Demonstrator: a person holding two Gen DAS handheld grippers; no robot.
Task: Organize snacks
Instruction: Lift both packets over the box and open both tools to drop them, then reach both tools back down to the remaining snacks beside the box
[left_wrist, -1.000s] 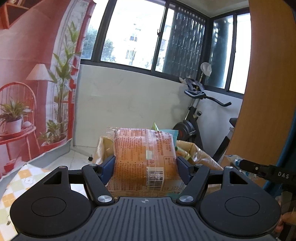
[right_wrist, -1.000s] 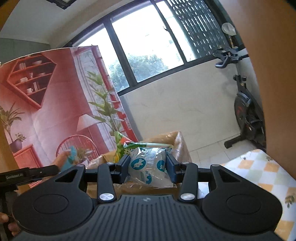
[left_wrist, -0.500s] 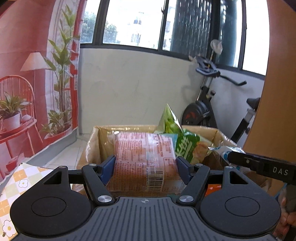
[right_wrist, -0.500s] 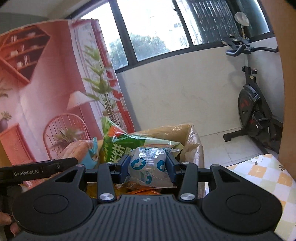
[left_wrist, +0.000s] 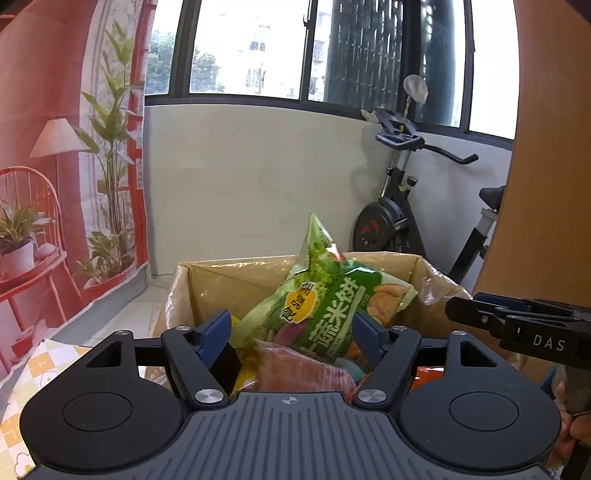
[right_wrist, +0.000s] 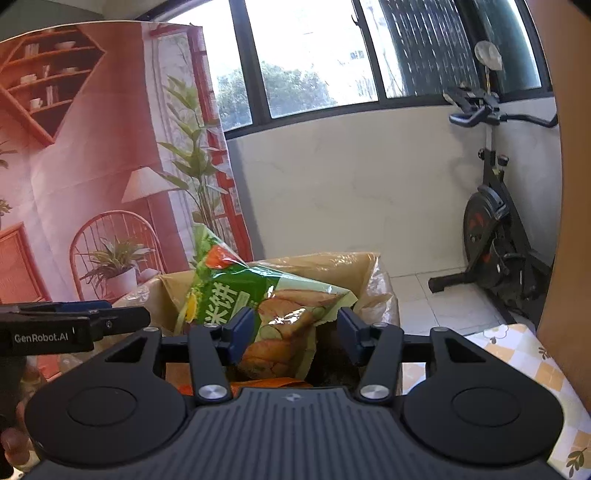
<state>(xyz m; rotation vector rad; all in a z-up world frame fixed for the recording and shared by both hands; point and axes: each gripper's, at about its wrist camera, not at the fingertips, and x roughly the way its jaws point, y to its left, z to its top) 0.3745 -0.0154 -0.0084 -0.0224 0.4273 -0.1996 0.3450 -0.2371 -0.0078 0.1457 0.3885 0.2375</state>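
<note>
While an exercise bike (left_wrist: 402, 206) stands by the wall behind, a cardboard box (left_wrist: 236, 275) holds the snacks: a green chip bag (left_wrist: 325, 302) props upright above a pink packet (left_wrist: 303, 373). Over the box, the left gripper (left_wrist: 291, 332) has its fingers apart, gripping nothing. The right gripper (right_wrist: 295, 330) has just been opening, its jaws empty above the bag.

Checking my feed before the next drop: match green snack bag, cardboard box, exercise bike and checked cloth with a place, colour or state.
1 green snack bag
2 cardboard box
3 exercise bike
4 checked cloth

a stands on the tiled floor by the wall
b sticks up out of the box
c lined with plastic film
d yellow and white

Pairs: 1-b, 2-c, 3-a, 4-d
</note>
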